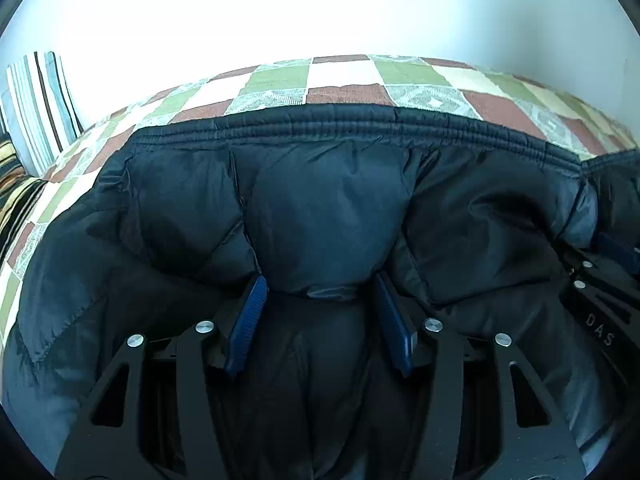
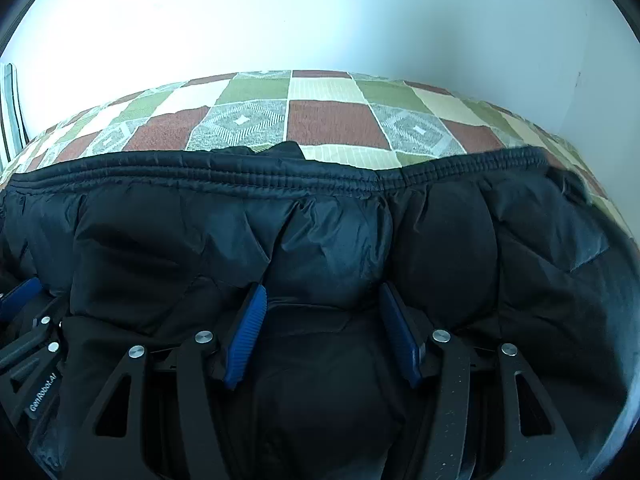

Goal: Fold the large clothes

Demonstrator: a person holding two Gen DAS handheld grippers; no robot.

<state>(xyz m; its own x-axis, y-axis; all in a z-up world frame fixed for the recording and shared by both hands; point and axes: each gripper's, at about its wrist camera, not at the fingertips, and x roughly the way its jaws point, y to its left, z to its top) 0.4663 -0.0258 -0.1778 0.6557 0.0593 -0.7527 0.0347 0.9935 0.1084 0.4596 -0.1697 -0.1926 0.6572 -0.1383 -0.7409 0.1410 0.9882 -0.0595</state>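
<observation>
Bunched between the half-open jaws of both the left gripper [image 1: 320, 296] and right gripper [image 2: 320, 304], the black puffer jacket [image 1: 320, 208] spreads toward twelve o'clock over the checkered blanket [image 2: 336, 124], elastic hem [image 2: 280, 178] running nine-to-three.

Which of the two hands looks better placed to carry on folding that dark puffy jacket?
Neither clearly: both. The left gripper and right gripper each have jacket padding bulging between their fingers, side by side below the ribbed hem, so probably they move together.
</observation>
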